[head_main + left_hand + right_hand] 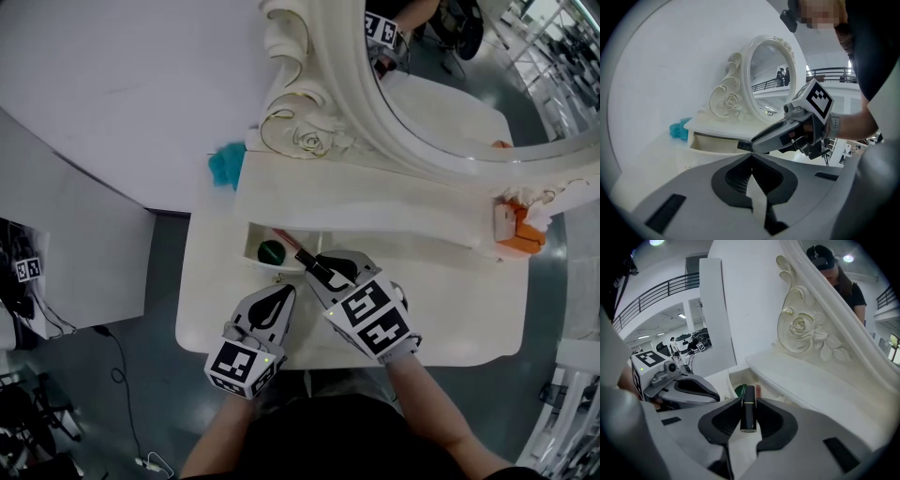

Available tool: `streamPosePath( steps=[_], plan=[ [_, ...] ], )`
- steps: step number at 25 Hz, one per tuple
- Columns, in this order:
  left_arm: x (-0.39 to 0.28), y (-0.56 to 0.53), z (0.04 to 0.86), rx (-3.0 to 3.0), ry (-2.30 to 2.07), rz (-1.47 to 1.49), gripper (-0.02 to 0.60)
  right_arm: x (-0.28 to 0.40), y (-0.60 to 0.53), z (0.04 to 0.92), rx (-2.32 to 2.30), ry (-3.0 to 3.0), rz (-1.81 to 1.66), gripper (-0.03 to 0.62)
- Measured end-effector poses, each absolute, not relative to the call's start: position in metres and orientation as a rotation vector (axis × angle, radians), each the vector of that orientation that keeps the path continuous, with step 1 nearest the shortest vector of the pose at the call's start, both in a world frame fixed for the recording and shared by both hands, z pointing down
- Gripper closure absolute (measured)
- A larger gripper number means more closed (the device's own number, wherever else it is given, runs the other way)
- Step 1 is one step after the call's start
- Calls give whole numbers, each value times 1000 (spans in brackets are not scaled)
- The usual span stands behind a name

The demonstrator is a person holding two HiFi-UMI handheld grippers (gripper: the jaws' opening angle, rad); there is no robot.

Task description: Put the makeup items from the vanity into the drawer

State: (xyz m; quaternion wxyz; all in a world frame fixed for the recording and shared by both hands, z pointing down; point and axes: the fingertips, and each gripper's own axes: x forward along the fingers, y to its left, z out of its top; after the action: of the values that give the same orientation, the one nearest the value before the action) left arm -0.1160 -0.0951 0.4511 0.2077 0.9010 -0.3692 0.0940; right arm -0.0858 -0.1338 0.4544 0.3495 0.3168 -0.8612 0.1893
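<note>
Over vanity (450, 309): lipstick (748, 417) in hand-held gripper (748, 401)

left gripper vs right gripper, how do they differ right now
The left gripper has its jaws together with nothing between them; the right gripper has its jaws shut on a black tube. In the head view the right gripper reaches the open drawer, while the left gripper sits short of it. Both are grey and carry a marker cube.

left tongs (751, 158), right tongs (328, 267): 2 | mirror (450, 103): 1 | drawer (712, 143): 1 | black tube (748, 411): 1 | green item (271, 251): 1
</note>
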Motion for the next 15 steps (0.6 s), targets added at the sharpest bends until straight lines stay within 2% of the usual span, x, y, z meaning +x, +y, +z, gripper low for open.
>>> streamPosePath(
  steps=[15],
  plan=[
    [-163,-111,456,2454,-1106,247,568,-129,-154,461,719,-2222,485,487]
  ],
)
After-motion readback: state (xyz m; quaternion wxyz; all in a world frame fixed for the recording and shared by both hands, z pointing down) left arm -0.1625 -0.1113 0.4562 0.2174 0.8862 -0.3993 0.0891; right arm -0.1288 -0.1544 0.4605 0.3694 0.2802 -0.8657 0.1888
